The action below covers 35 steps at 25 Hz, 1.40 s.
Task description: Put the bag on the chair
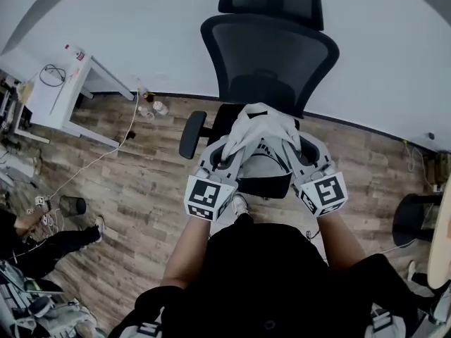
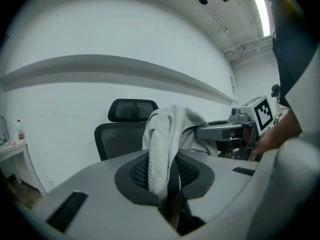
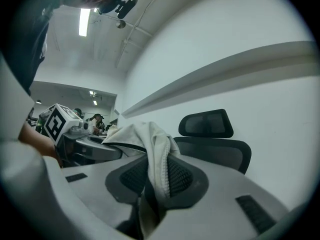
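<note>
Hanging bag (image 1: 264,127), head view: white cloth, bunched, held up between both grippers over the seat of the black office chair (image 1: 271,55); contact with the seat unclear.
Left gripper (image 1: 229,150), head view: at the bag's left side, tips buried in the fabric.
Right gripper (image 1: 294,150), head view: at the bag's right side, level with the left one.
Marker cubes (image 1: 208,197), head view: one on each gripper, bold black-and-white square code patterns facing up.
Bottle (image 1: 76,51), head view: red cap, on the white desk (image 1: 60,97) far left; label too small to read.
Left gripper (image 2: 167,186), left gripper view: jaws nearly together, pinching a fold of white ribbed fabric with a black strip beside it.
Bag (image 2: 172,129), left gripper view: rising out of that pinch, draped rightward to the right gripper (image 2: 225,131), in front of the office chair (image 2: 122,129).
Right gripper (image 3: 155,184), right gripper view: jaws close together, clamped on a white ribbed fold.
Bag (image 3: 145,139), right gripper view: climbing from the pinch and spreading left to the left gripper (image 3: 95,151); office chair (image 3: 215,139) just behind.
Marker cube (image 3: 57,121), right gripper view: black-and-white squares, on the left gripper.
</note>
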Available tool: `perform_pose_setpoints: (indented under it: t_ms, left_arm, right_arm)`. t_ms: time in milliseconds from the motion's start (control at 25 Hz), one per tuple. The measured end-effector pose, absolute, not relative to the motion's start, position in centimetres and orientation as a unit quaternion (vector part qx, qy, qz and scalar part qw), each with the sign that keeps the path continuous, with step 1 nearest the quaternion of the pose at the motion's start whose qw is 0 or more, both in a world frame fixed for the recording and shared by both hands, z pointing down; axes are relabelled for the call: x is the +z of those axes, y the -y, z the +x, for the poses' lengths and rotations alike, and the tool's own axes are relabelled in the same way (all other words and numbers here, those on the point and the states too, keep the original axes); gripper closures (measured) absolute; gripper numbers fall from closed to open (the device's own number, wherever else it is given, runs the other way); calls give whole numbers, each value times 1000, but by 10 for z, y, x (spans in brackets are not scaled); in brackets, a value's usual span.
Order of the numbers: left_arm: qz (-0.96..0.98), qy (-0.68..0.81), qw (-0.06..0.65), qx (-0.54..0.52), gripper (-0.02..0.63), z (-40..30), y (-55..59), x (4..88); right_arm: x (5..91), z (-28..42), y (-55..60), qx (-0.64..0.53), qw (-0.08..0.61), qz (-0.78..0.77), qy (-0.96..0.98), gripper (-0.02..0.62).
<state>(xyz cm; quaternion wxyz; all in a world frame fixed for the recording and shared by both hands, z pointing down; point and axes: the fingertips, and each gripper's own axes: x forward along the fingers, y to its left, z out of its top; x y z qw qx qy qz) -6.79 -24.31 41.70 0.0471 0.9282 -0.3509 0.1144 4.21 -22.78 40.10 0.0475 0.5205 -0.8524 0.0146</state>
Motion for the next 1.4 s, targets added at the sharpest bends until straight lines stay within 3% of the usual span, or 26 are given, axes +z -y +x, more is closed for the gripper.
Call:
perform_pose_setpoints:
  t_ms: [640, 1400]
  left_arm:
    - [947, 271, 75, 157, 535, -59, 361, 481]
    - [919, 283, 127, 245, 527, -13, 443, 608]
  right_arm:
    - [464, 48, 331, 62, 103, 572, 812, 503]
    - [589, 93, 409, 158, 202, 531, 808, 483]
